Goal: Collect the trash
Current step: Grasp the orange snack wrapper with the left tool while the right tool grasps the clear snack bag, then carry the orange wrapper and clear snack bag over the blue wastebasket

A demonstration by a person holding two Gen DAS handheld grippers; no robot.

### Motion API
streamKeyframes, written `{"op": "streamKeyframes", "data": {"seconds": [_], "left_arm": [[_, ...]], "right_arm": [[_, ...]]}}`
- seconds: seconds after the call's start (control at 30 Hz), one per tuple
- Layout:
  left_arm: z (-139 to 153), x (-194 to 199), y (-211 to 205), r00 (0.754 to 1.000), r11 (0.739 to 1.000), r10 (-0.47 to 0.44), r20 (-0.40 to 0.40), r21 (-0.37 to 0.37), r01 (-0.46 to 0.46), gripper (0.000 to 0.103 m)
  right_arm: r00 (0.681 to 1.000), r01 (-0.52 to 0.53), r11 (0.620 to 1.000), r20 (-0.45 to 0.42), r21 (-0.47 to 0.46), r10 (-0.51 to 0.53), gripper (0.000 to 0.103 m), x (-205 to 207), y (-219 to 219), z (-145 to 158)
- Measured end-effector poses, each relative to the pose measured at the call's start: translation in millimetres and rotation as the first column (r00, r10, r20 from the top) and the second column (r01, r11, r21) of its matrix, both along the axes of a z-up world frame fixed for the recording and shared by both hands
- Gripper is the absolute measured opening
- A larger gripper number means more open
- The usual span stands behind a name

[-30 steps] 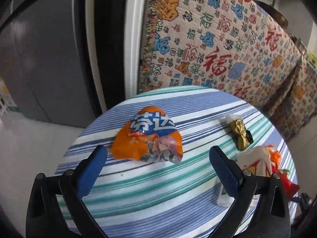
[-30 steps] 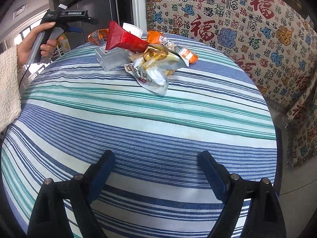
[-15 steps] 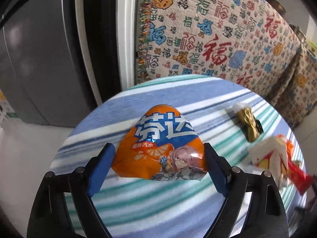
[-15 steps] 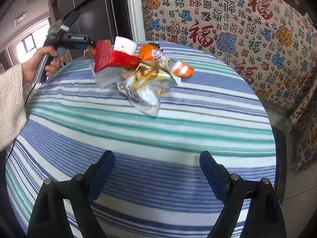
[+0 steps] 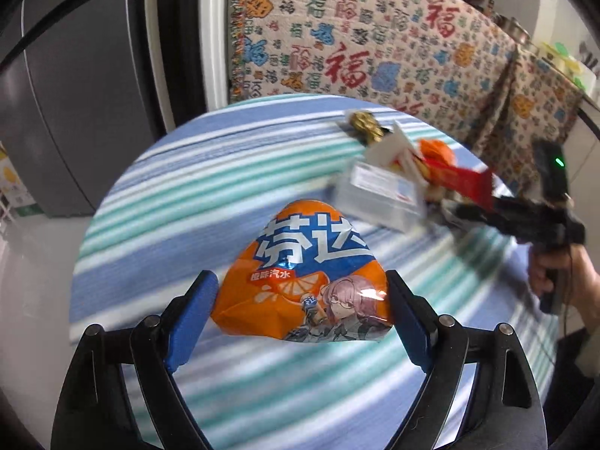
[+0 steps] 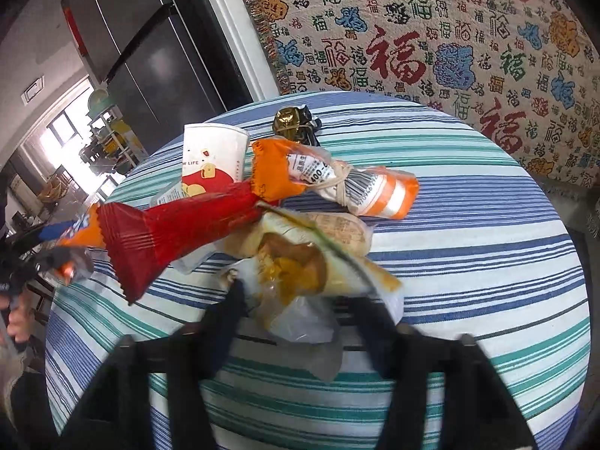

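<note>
Left claw [image 5: 302, 309]: standing wide and released, its blue pads bracketing the orange drink wrapper [image 5: 303, 281]; the right pad is sitting at the wrapper's edge, the left one just beside it, and nothing is being squeezed yet.
Right claw [image 6: 296, 318]: closing at this moment, blurred, with the clear plastic bag [image 6: 300, 300] and its yellowish crumbs lying between the jaws; whether the pads are already pressing the film is hard to tell.
Trash pile: sitting mid-table just beyond the right claw, the red wrapper [image 6: 180, 236], the orange-and-white wrapper [image 6: 337, 183], the paper cup [image 6: 212, 153] and the gold foil wrapper [image 6: 290, 120] touching or overlapping.
Table [image 6: 487, 225]: carrying everything on a striped cloth, the orange drink wrapper lying apart from the pile, nearer the table's edge.
Risk, thin film: the right claw is likely pinching only a loose fold, so the bag could be slipping out or spilling crumbs on a lift.
Risk, tangled pile: the red wrapper is resting across the bag, so a pull could be dragging neighbours along and scattering them.
Risk, flat wrapper: the left pads could be skidding over the puffed foil and pushing it toward the table's edge instead of catching it.
Risk, crowding: the right-hand tool [image 5: 540, 221] is working near the left claw's path, so the two could be colliding.
</note>
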State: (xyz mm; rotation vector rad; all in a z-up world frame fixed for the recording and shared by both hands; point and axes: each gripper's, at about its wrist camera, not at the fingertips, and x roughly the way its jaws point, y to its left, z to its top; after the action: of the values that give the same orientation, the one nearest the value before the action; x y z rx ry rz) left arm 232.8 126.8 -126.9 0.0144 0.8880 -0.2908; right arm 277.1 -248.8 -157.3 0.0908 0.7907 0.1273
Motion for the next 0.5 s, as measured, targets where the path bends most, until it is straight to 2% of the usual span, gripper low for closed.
{"op": "streamKeyframes", "data": {"seconds": [0.07, 0.27, 0.33, 0.4, 0.47, 0.5], "left_arm": [[2, -19, -10, 1.0, 1.0, -0.012, 0.005, -0.023, 0.012, 0.089], [-4, -72, -34, 0.999, 0.999, -0.035, 0.039, -0.013, 0.035, 0.091], [-10, -85, -39, 0.998, 0.998, -0.056, 0.033, -0.009, 0.056, 0.099], [-15, -96, -42, 0.997, 0.998, -0.061, 0.039, 0.0, 0.061, 0.099], [-21, -102, -43, 0.997, 0.998, -0.066, 0.03, -0.005, 0.066, 0.099], [-24, -102, -43, 0.997, 0.998, -0.068, 0.021, -0.007, 0.069, 0.099]], "right_arm": [[1.0, 0.01, 0.999, -0.013, 0.036, -0.01, 0.035, -6, -2, 1], [0.998, -0.034, 0.999, -0.044, -0.024, 0.033, 0.035, -71, -1, 6], [0.997, -0.052, 0.997, -0.053, -0.057, 0.049, 0.036, -97, -1, 3], [0.998, -0.048, 0.994, -0.048, -0.101, 0.044, 0.039, -115, -2, 1], [0.998, -0.04, 0.993, -0.046, -0.112, 0.035, 0.067, -126, -6, -3], [0.999, -0.028, 0.993, -0.042, -0.113, 0.024, 0.069, -132, -10, -5]]}}
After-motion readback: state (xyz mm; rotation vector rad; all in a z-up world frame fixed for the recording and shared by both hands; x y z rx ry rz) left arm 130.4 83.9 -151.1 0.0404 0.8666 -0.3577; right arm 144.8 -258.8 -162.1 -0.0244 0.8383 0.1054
